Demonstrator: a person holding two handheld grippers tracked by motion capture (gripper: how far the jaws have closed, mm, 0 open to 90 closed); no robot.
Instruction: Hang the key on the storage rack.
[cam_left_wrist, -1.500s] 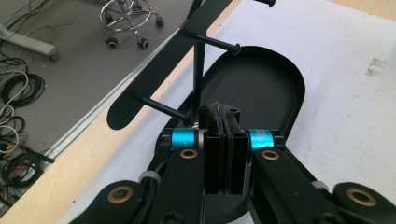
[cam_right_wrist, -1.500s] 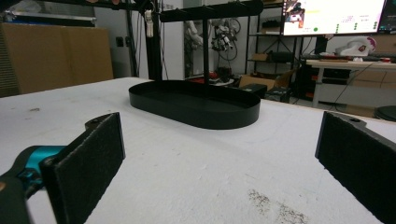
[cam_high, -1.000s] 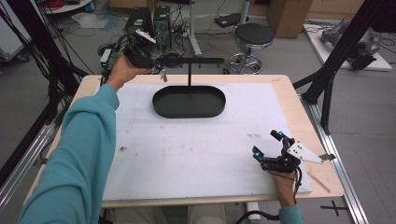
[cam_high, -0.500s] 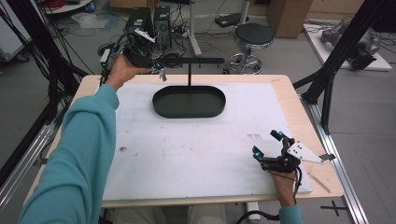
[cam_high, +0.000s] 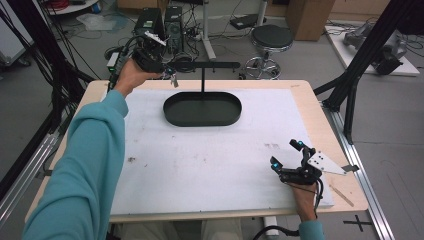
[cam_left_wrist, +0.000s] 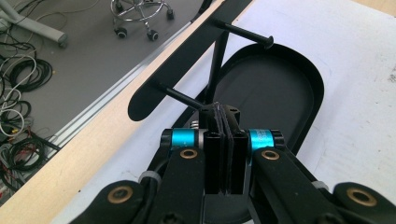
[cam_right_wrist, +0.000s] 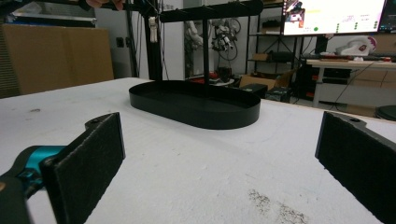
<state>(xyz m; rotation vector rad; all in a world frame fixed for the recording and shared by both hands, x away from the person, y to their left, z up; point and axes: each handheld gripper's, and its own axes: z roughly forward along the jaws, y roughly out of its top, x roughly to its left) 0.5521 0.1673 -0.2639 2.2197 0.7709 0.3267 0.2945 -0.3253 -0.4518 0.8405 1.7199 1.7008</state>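
Observation:
A black stand has an oval tray base (cam_high: 220, 117), a thin upright post and a crossbar (cam_high: 212, 65) with pegs (cam_left_wrist: 180, 95). My left gripper (cam_high: 167, 70) is held up at the crossbar's left end. Its jaws are shut (cam_left_wrist: 223, 114) on a small thin dark item, close to the near peg. A small pale piece (cam_high: 173, 80) dangles below that gripper and also hangs by the bar's end (cam_right_wrist: 152, 23). My right gripper (cam_high: 286, 153) rests low on the white mat at the front right. It is open, with nothing between its pads (cam_right_wrist: 93, 154), and faces the tray (cam_right_wrist: 196, 107).
A white mat (cam_high: 200, 160) covers the wooden table (cam_high: 345, 175). A thin stick (cam_high: 342, 195) lies at the table's front right corner. Behind the table are a stool (cam_high: 270, 37), computer cases and floor cables. Black frame legs (cam_high: 350, 85) stand at the right.

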